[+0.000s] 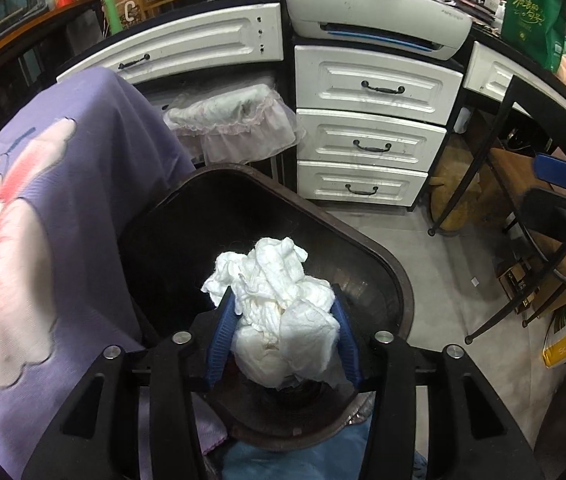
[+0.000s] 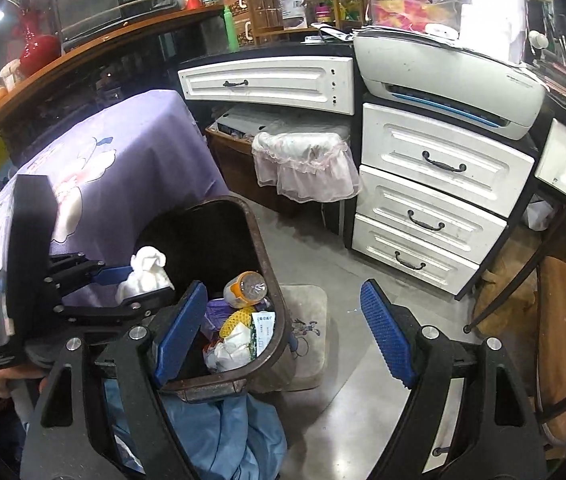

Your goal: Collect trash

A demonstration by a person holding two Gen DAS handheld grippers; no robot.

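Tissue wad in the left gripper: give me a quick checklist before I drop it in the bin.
1. Tissue wad between left gripper pads: ok.
2. Wad over the bin mouth: ok; dark interior shows behind it in the left wrist view.
3. Room in bin: ok; bottle and scraps fill only the near end.
4. Right gripper clear of the drop: ok; open, empty, off to the side.
5. Wad will fall free of the pads: cannot tell.

White three-drawer cabinet [image 2: 439, 204] with dark handles, grey printer [image 2: 451, 80] on top, purple floral cloth [image 1: 43, 216] draped at left, frilly pink cover [image 2: 303, 160] (over something beneath the counter), green bag [image 1: 533, 16], small floor mat [image 2: 307, 336]
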